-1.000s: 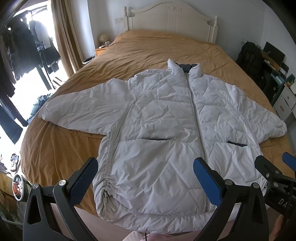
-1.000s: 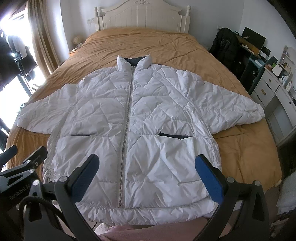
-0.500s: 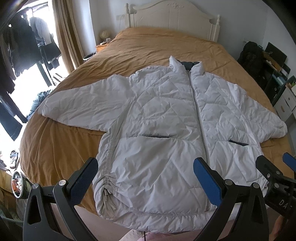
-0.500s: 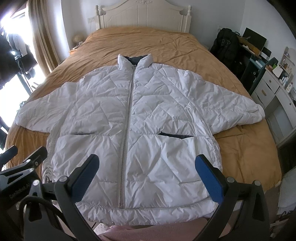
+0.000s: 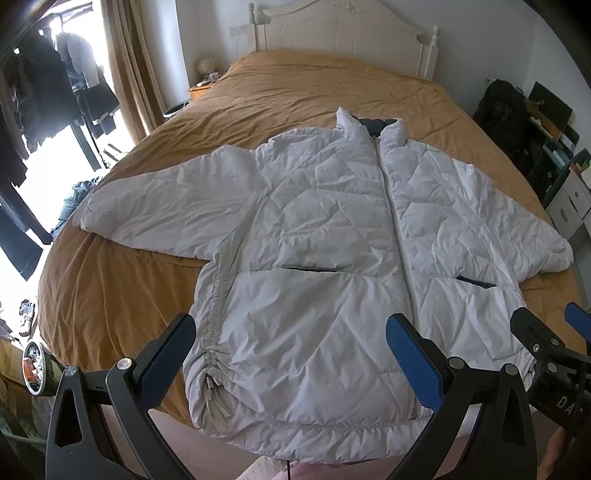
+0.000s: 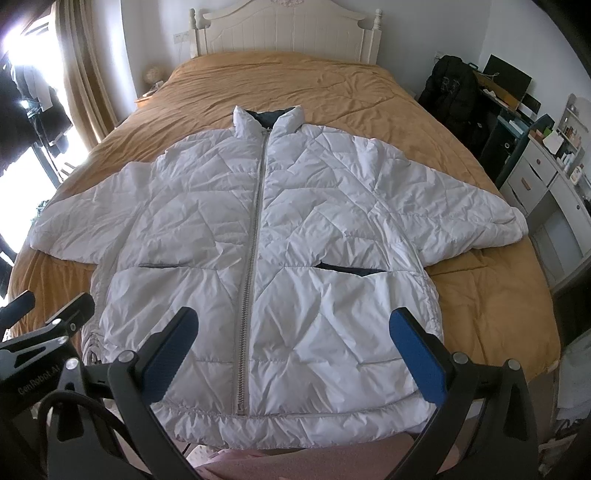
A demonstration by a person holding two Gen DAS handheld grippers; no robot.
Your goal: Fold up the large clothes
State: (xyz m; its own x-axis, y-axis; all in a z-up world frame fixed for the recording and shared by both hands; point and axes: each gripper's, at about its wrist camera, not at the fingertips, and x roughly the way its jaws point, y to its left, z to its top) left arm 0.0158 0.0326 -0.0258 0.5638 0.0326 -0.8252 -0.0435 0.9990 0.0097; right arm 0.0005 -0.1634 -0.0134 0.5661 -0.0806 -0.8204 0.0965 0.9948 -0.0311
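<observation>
A white quilted puffer jacket (image 5: 332,236) lies flat and zipped, front up, on the bed, collar toward the headboard, both sleeves spread out to the sides. It also shows in the right wrist view (image 6: 266,236). My left gripper (image 5: 291,354) is open and empty, held above the jacket's hem on its left half. My right gripper (image 6: 295,347) is open and empty above the hem on the right half. The right gripper shows at the right edge of the left wrist view (image 5: 546,332), and the left gripper at the left edge of the right wrist view (image 6: 48,317).
The bed has an orange-brown cover (image 6: 369,96) and a white headboard (image 6: 284,33). A white drawer unit (image 6: 546,184), a desk and a black bag (image 6: 450,88) stand to the right. Curtains (image 5: 129,74) and hanging dark clothes (image 5: 44,96) are on the left.
Both grippers have shifted slightly forward and up; the jacket sits a little lower in the views. The jacket has not moved, and both grippers stay open.
</observation>
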